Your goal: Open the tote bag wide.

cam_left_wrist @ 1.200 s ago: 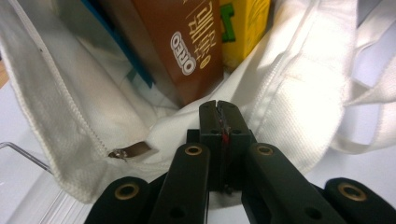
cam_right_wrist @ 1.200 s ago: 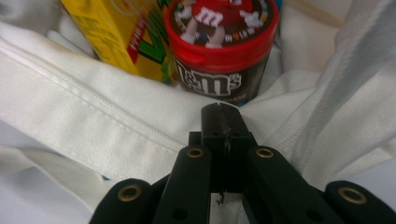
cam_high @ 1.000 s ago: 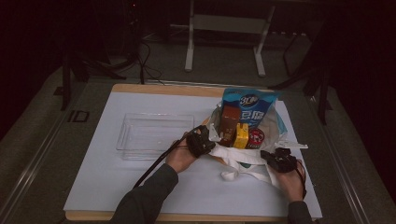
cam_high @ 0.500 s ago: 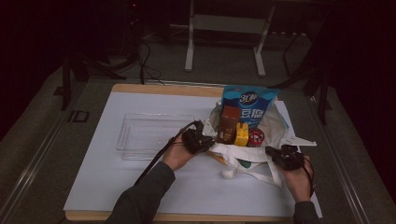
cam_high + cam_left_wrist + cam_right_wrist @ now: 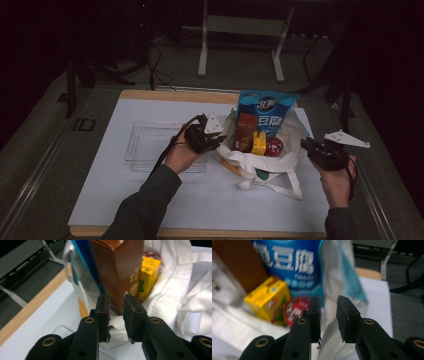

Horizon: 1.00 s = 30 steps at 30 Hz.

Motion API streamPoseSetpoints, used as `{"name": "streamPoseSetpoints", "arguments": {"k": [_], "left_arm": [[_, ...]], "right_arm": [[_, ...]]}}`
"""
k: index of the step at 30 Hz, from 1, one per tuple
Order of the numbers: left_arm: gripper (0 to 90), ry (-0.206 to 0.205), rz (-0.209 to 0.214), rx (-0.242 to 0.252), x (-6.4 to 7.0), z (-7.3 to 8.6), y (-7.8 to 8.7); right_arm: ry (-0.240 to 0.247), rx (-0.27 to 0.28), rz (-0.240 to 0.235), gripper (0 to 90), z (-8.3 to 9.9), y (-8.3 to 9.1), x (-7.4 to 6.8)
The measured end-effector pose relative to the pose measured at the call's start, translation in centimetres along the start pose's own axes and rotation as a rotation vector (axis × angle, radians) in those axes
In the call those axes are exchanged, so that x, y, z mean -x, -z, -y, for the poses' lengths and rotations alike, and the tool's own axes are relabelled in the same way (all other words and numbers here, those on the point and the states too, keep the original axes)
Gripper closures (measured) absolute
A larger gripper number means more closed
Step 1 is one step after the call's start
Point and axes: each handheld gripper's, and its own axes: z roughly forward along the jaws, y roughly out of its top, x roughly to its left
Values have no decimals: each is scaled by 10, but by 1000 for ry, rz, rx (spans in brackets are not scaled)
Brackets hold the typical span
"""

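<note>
Although both grippers sat close to the bag (image 5: pixel 260 165), I judged the brown box (image 5: pixel 117 270) the thing in hand, and it stood upright inside the bag toward the table's right half. My left gripper (image 5: pixel 115 305) pointed at the box's lower edge with its jaws slightly parted; they looked released, with a fold of bag cloth just under them and nothing clamped that I could see. The risk, as I read it, was closing there and pinching cloth with the box, so a lift would drag the whole bag and tip its load. My right gripper (image 5: pixel 328 308) hung at the bag's right rim, jaws apart and empty, near the red can (image 5: pixel 298 308); if it did not pin the rim, I expected the bag to slide toward the table's left edge.

Nearest me, the bag's straps (image 5: pixel 287 187) trailed toward the front edge. Inside the bag stood the yellow carton (image 5: pixel 258 143) beside the can, then the box, and behind them the tall blue pouch (image 5: pixel 266 111) leaning at the back. Left of the bag lay a clear tray (image 5: pixel 150 147), which looked empty, though my left hand (image 5: pixel 180 156) covered part of it.
</note>
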Motion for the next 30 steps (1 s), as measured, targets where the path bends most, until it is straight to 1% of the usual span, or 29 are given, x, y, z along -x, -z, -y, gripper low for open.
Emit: {"name": "streamPoseSetpoints", "arguments": {"k": [2,4,7,9,10,11,12,14,15,16,18,20,22,23,26,29,30], "left_arm": [[708,5,-14,-4,-3,-1,-1],[689,14,-25,-2,-6,-2,-3],[682,33,-35,-17,-10,-2,-10],[683,49,-37,-36,-13,-1,-17],[690,50,-38,-50,-14,-1,-21],[706,52,-36,-62,-15,-1,-25],[740,54,-29,-73,-16,-1,-29],[848,61,-27,-89,-18,-1,-36],[869,61,-27,-89,-18,-1,-36],[869,72,-17,-97,-19,-1,-41],[877,70,-15,-118,-20,-2,-47],[878,61,-16,-145,-20,-2,-54],[878,65,-16,-168,-19,-1,-63],[878,71,-11,-176,-20,-1,-66],[877,68,-6,-216,-18,3,-79],[877,58,-3,-259,-16,7,-89],[876,69,0,-265,-16,8,-91]], "right_arm": [[-7,13,18,712,-4,2,3],[7,12,46,708,-7,1,3],[11,5,82,721,-11,-3,6],[4,-1,86,718,-12,-7,8],[5,-6,89,721,-12,-10,9],[2,-10,88,756,-12,-13,10],[1,-17,83,785,-12,-15,10],[5,-28,86,807,-11,-20,10],[5,-28,86,807,-11,-20,10],[6,-33,83,815,-10,-22,10],[9,-46,88,828,-8,-27,10],[1,-62,90,838,-6,-33,12],[-16,-77,90,845,-2,-39,15],[-25,-83,88,847,1,-42,16],[-38,-96,88,848,6,-49,19],[-39,-130,95,850,12,-57,21],[-45,-142,96,850,14,-59,23]]}}
